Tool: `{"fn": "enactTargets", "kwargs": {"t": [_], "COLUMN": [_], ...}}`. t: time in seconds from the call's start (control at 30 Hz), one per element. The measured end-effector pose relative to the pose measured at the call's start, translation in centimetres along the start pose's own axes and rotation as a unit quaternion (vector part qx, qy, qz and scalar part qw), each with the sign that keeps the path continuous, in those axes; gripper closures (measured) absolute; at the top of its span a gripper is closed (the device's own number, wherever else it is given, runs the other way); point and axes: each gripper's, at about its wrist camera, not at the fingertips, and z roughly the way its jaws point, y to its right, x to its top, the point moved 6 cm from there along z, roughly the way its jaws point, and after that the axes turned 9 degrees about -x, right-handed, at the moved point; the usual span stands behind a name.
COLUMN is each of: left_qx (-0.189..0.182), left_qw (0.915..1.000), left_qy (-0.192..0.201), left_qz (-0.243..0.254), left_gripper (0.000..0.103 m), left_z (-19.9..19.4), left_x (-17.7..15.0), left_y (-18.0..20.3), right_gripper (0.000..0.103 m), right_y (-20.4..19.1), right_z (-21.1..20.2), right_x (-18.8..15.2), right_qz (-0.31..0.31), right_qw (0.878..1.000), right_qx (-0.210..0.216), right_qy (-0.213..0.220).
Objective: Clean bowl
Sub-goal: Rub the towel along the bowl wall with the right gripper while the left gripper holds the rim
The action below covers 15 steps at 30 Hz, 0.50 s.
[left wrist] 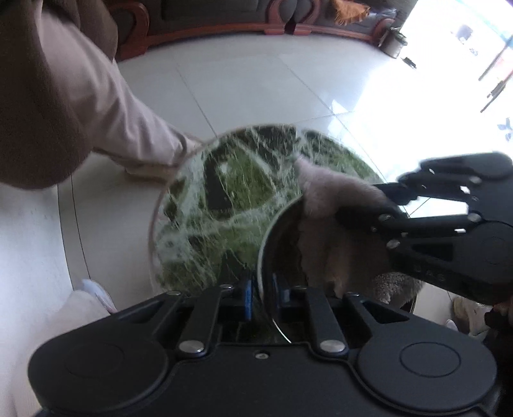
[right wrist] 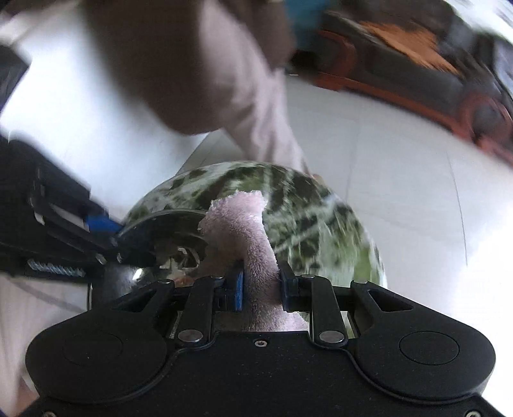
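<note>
Both tools (left wrist: 263,296) (right wrist: 261,285) clamped, angled downward.

I'm looking into what I take for a home living room: a carved wooden sofa (left wrist: 288,22) with dark cushions curves along the far side, and pale glossy floor tiles (left wrist: 243,83) spread under it. Close by stands a small round surface (left wrist: 192,205) of green, white-veined stone, and bright daylight pours in from the right.

The bowl (left wrist: 282,243) is shiny metal with a thin rim, tilted above a round green marble table (left wrist: 224,205); its rim passes between blue pads at the bottom of the left view. A fluffy pale pink cloth (right wrist: 243,231) hangs over the rim into it.
</note>
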Motion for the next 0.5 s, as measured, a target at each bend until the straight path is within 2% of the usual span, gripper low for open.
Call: {"fn": "enactTargets", "kwargs": {"t": [0.2, 0.33, 0.4, 0.5], "left_qx": [-0.015, -0.009, -0.008, -0.002], "left_qw": [0.9993, 0.9995, 0.9998, 0.9999], "left_qy": [-0.026, -0.026, -0.02, -0.012], "left_qz": [0.022, 0.014, 0.002, -0.012], "left_gripper": [0.089, 0.087, 0.087, 0.087], "left_z": [2.4, 2.8, 2.7, 2.5], "left_x": [1.2, 0.9, 0.7, 0.5], "left_y": [0.1, 0.0, -0.1, -0.1], "right_gripper": [0.082, 0.082, 0.082, 0.082], "right_y": [-1.2, -1.8, -1.6, -0.4], "right_z": [0.1, 0.7, 0.8, 0.6], "right_x": [1.6, 2.3, 2.3, 1.4], "right_qz": [-0.079, -0.093, -0.078, -0.015], "right_qw": [0.997, 0.996, 0.997, 1.0], "right_qx": [0.015, 0.016, 0.017, 0.013], "right_qy": [0.007, 0.011, 0.011, -0.001]}}
